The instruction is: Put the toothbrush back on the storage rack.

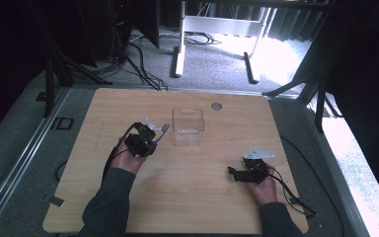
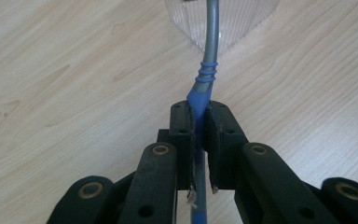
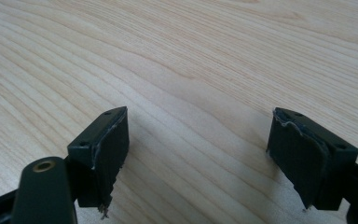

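My left gripper [image 1: 153,134] [image 2: 199,116] is shut on the blue handle of a fork [image 1: 164,128] [image 2: 209,51]. The fork's grey metal neck runs forward from the jaws toward a clear plastic container [image 1: 188,127] [image 2: 247,21], and its tines sit just left of the container's wall. The container stands upright near the middle of the wooden table [image 1: 187,197]. My right gripper [image 1: 234,172] [image 3: 198,135] rests low over the table at the front right, jaws wide open with bare wood between them.
A small round grey grommet [image 1: 216,105] is set in the table behind the container. Cables [image 1: 143,69] and a white desk frame [image 1: 180,54] lie on the floor beyond the far edge. The person's sleeves come in at the bottom.
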`<act>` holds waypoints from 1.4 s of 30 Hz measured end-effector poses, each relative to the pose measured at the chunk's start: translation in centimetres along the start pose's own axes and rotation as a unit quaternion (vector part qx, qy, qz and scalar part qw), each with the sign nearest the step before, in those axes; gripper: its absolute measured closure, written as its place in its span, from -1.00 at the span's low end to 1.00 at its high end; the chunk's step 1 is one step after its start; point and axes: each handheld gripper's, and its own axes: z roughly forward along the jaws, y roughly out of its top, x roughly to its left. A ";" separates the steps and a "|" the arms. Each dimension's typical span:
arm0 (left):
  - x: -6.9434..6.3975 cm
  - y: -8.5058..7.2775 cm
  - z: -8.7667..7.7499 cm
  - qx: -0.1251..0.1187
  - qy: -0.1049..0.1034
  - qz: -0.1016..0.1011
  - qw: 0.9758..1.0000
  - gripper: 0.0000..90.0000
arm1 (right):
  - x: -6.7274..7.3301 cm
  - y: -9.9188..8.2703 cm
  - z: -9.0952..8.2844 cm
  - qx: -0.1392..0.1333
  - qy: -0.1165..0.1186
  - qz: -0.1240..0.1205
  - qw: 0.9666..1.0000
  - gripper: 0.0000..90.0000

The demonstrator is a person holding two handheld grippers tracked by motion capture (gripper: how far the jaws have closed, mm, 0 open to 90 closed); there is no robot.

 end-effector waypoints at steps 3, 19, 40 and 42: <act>0.1 0.0 -0.2 -0.015 0.003 0.002 1.000 0.82 | 0.0 0.0 0.0 0.000 0.000 0.000 1.000 -0.55; 0.2 -0.1 -0.8 -0.072 0.018 0.021 0.997 0.82 | 0.0 0.0 0.0 0.000 0.000 0.000 1.000 -0.55; 0.4 0.1 -1.4 -0.130 0.034 0.039 0.990 0.82 | 0.0 0.0 0.0 0.000 0.000 0.000 1.000 -0.55; 0.5 0.2 -1.5 -0.133 0.035 0.040 0.990 0.82 | 0.0 0.0 0.0 0.000 0.000 0.000 1.000 -0.55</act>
